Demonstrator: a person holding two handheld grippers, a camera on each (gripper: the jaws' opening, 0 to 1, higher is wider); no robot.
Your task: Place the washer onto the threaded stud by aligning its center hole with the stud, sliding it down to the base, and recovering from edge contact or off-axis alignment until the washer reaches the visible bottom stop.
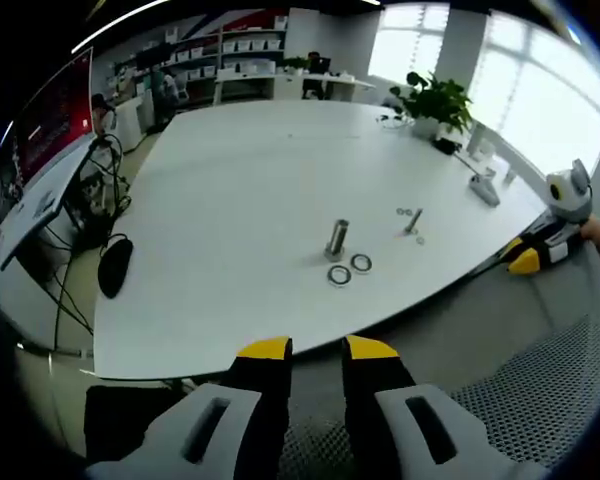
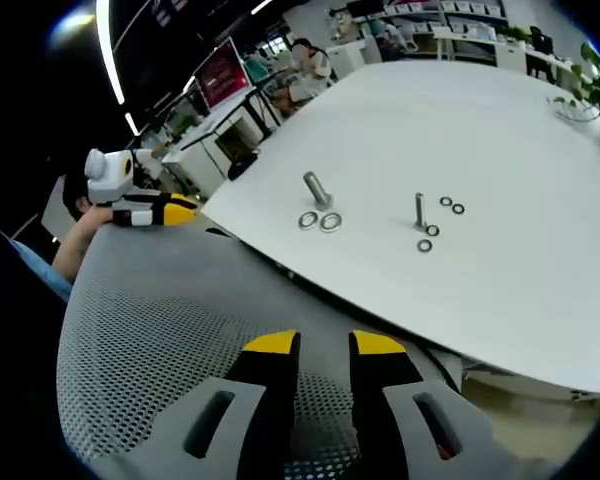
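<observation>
The left hand-held gripper (image 1: 317, 348) hangs short of the white tabletop (image 1: 240, 190), above a grey mesh chair back (image 1: 540, 390); its yellow-tipped jaws stand slightly apart with nothing between them. Ahead of it, a little past the tabletop's near edge, a thick threaded stud (image 1: 337, 239) stands upright, with two large washers (image 1: 349, 269) lying flat just in front of its base, side by side and apart from it. Further ahead and to the right a thinner stud (image 1: 412, 222) stands with several small washers (image 1: 404, 212) scattered near it. Off to the right the other hand-held gripper (image 1: 528, 258) reaches in beside the tabletop's edge, a person's hand behind it.

The right hand-held gripper (image 2: 324, 343) is likewise held over the mesh chair back (image 2: 150, 340), jaws a small gap apart and empty. Beyond it on the tabletop (image 2: 500, 130) the thick stud (image 2: 316, 189) leans in this view, the two large washers (image 2: 319, 221) just on the near side of it. The thin stud (image 2: 419, 211) stands to the right with small washers (image 2: 451, 205) around it. The left hand-held gripper (image 2: 175, 212) shows at far left.
</observation>
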